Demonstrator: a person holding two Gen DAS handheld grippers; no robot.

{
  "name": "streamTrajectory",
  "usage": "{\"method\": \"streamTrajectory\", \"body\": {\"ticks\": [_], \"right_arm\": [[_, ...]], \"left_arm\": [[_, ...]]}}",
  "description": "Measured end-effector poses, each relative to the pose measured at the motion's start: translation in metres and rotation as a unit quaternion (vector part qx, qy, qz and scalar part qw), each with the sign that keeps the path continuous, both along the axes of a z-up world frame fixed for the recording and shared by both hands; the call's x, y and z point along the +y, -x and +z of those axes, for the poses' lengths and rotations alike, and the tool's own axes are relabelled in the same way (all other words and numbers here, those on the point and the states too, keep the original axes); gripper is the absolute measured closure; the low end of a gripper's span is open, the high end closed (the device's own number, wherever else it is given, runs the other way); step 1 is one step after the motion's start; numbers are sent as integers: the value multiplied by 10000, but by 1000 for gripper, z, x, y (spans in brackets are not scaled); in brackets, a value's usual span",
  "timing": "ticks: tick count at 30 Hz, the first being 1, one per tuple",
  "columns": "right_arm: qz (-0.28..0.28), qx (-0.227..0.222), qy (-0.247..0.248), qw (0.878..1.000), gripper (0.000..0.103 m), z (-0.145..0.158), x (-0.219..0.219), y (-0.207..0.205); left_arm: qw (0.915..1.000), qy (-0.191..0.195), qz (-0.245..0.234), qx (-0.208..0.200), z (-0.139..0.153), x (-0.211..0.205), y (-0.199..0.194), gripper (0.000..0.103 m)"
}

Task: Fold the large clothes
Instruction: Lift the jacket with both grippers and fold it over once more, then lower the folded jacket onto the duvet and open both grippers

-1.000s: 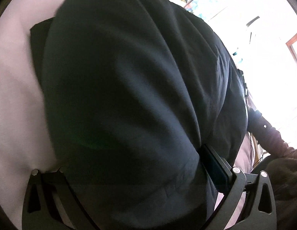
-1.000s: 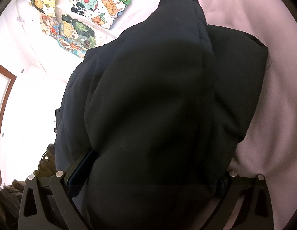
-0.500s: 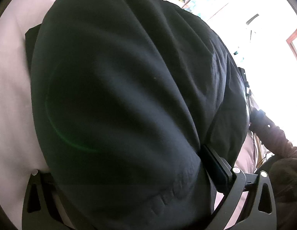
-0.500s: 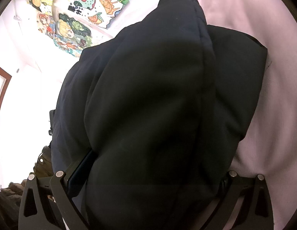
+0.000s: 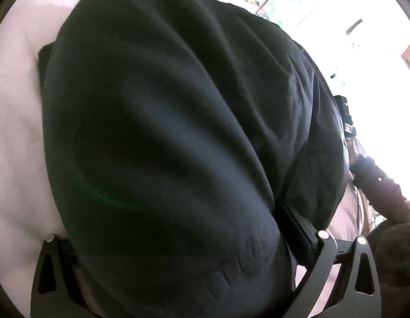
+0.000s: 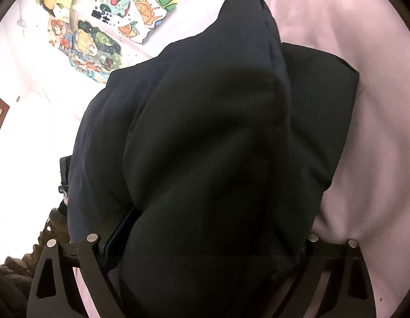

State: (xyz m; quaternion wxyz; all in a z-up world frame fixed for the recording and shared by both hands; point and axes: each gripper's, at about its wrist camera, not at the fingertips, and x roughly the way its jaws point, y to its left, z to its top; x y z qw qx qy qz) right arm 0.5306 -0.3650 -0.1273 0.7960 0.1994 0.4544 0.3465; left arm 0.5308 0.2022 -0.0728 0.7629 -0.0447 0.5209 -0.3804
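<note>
A large dark navy garment [image 5: 165, 132] fills the left wrist view, bulging over a pale pink sheet [image 5: 14, 132]. My left gripper [image 5: 183, 259] is shut on a thick bunch of its cloth; the cloth hides the fingertips. In the right wrist view the same garment [image 6: 218, 159] hangs as a folded mass over the pink sheet [image 6: 377, 132]. My right gripper [image 6: 205, 251] is shut on another bunch of the cloth, its fingertips buried in fabric. A flat lower layer of the garment [image 6: 332, 84] lies on the sheet behind.
A wall with colourful fruit and cartoon posters [image 6: 112, 26] stands behind the bed. The person's brown sleeve [image 5: 385, 193] and my other gripper's black body [image 5: 345, 116] show at the right of the left wrist view. A bright window area [image 5: 364, 39] lies beyond.
The cloth held in my left gripper has bulged wider and closer to the camera, covering more of the pink sheet. The right wrist view has barely changed.
</note>
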Motion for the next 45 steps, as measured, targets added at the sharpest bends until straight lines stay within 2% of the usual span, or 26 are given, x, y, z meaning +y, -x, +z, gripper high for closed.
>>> {"method": "streamTrajectory", "body": {"ticks": [2,5,10,17,21,25,33,40,45], "right_arm": [[-25,-36,17,10000,13,2,0,2],[-28,-157,37,9999,25,7,0,5],[14,-409,51,9991,45,16,2,13],[0,-549,245,9982,55,27,10,15],[-200,-616,128,9978,62,30,9,21],[-374,-747,50,9965,67,39,12,35],[-608,-1041,373,9920,71,72,24,87],[-674,-1214,1003,9852,71,138,44,167],[-685,-1245,1181,9828,71,170,53,215]], "left_arm": [[9998,-23,133,-122,2,1,5,12],[9992,95,252,-300,4,5,14,21],[9978,251,551,-284,7,11,16,39],[9951,210,943,-228,9,0,14,56],[9940,168,979,-452,17,-16,23,66],[9934,116,1042,-476,25,-25,29,73],[9948,2,758,-674,51,-50,59,77],[9961,-21,536,-698,93,-52,111,77],[9957,32,497,-782,116,-35,146,77]]}}
